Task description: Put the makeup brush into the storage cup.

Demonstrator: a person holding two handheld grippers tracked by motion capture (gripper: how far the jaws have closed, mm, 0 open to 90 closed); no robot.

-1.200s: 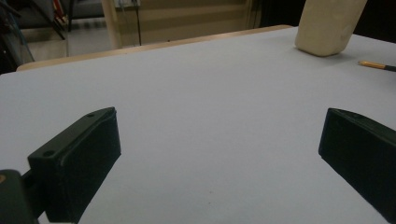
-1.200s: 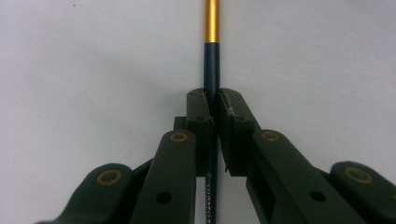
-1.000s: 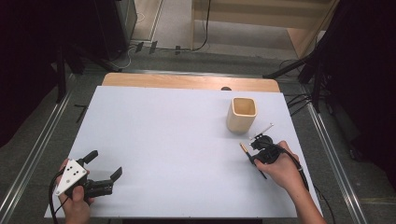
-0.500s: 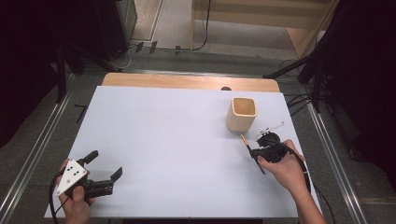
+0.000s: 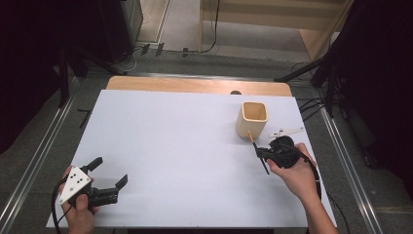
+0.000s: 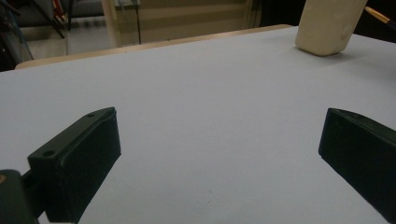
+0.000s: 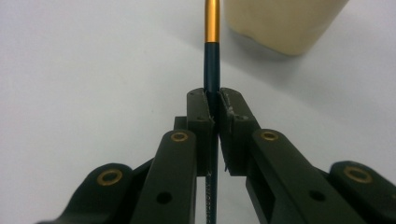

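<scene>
A beige square cup [image 5: 253, 118] stands upright at the right rear of the white table [image 5: 185, 146]. Just in front of it my right gripper [image 5: 261, 152] is shut on a thin dark pen [image 5: 258, 153] with a gold end. In the right gripper view the pads [image 7: 233, 112] pinch the pen [image 7: 211, 65] at mid-shaft, and its gold end points toward the cup [image 7: 280, 23]. My left gripper [image 5: 109, 171] rests low at the table's front left, open, with nothing between its fingers. The left gripper view [image 6: 219, 140] looks across bare table to the cup [image 6: 329, 23].
A wooden strip [image 5: 195, 85] borders the table's far edge, with a small dark object [image 5: 235, 92] on it. Metal rails [image 5: 348, 170] run along both sides on the floor, and cables lie to the right. Open white surface spans the table's middle.
My right gripper has lifted a little with the pen and drifted slightly toward the cup. The left gripper has stayed where it was.
</scene>
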